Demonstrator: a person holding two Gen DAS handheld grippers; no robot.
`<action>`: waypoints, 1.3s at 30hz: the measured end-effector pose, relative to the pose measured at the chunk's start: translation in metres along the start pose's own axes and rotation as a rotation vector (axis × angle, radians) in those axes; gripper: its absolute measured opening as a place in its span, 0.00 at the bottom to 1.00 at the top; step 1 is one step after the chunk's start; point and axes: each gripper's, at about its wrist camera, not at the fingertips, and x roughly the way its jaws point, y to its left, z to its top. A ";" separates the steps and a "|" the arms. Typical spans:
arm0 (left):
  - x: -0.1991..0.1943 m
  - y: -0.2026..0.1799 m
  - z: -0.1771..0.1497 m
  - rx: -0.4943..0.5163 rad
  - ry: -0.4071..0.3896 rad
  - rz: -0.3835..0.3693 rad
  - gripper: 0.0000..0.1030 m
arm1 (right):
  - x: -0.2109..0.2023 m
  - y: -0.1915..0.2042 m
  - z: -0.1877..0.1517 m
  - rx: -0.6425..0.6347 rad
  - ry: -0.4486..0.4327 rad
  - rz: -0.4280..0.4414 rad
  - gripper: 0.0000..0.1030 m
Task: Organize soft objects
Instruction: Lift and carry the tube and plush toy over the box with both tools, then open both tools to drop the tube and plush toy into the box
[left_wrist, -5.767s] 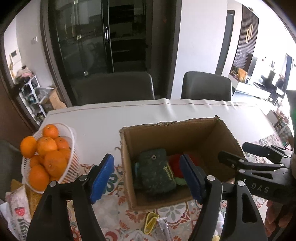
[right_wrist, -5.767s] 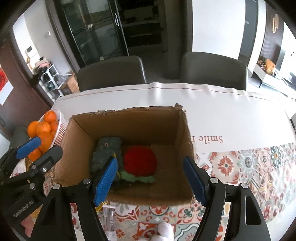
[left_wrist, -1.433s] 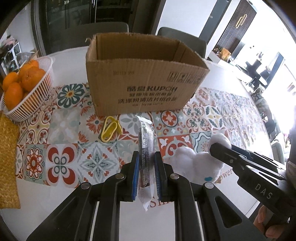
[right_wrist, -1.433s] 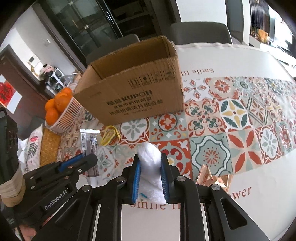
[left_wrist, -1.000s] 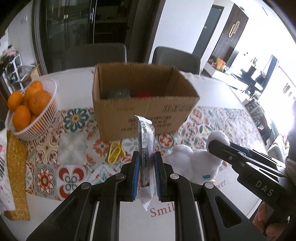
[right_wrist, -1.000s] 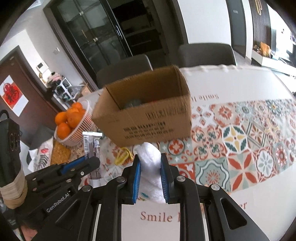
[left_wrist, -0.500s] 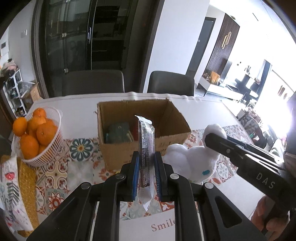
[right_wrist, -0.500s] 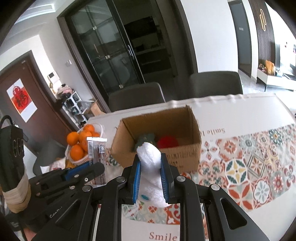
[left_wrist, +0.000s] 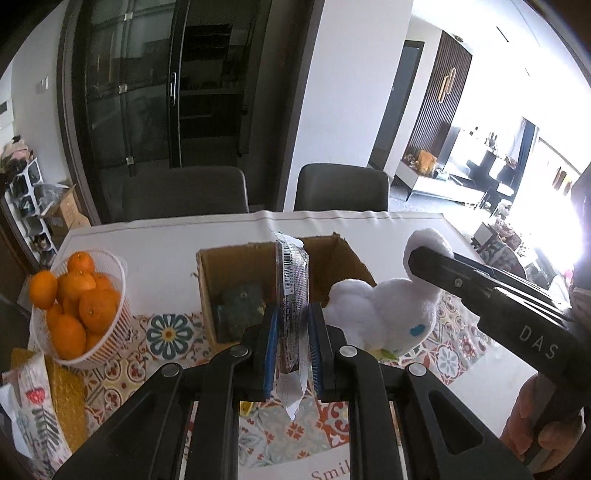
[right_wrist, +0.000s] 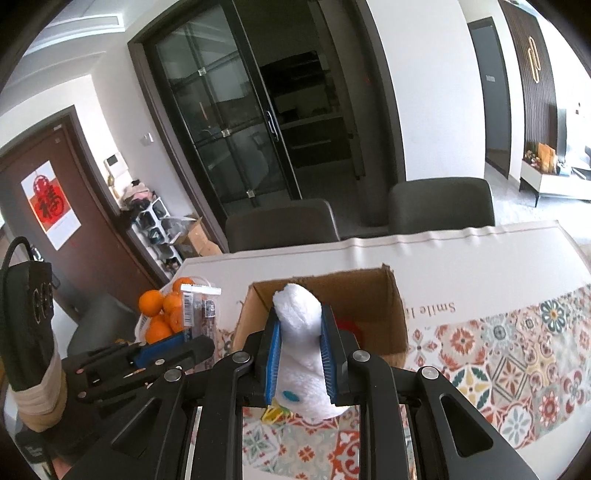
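My left gripper (left_wrist: 292, 321) is shut on a dark snack packet (left_wrist: 292, 280) and holds it upright above the table, just in front of the open cardboard box (left_wrist: 210, 291). A dark green plush (left_wrist: 240, 306) lies inside the box. My right gripper (right_wrist: 299, 325) is shut on a white plush toy (right_wrist: 299, 339), held in the air near the box (right_wrist: 399, 321); a red soft object (right_wrist: 351, 326) shows inside. In the left wrist view the white plush (left_wrist: 380, 310) hangs to the right of the packet.
A white basket of oranges (left_wrist: 77, 306) stands left of the box. A yellow clip (right_wrist: 273, 411) lies on the patterned tablecloth (right_wrist: 517, 362). A woven yellow mat (left_wrist: 62, 398) lies at the left edge. Two dark chairs (left_wrist: 184, 192) stand behind the table.
Both grippers have risen and moved toward the box with their loads. The box now looks smaller and lower in both views, and its inside shows more.
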 end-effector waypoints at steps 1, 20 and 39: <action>0.002 0.001 0.003 0.000 0.000 0.003 0.16 | 0.001 0.000 0.003 -0.002 -0.002 0.001 0.21; 0.069 0.022 0.036 -0.009 0.057 0.025 0.16 | 0.060 -0.006 0.034 -0.046 0.063 -0.039 0.21; 0.165 0.047 0.015 -0.043 0.281 0.053 0.39 | 0.164 -0.037 0.012 -0.006 0.321 -0.007 0.25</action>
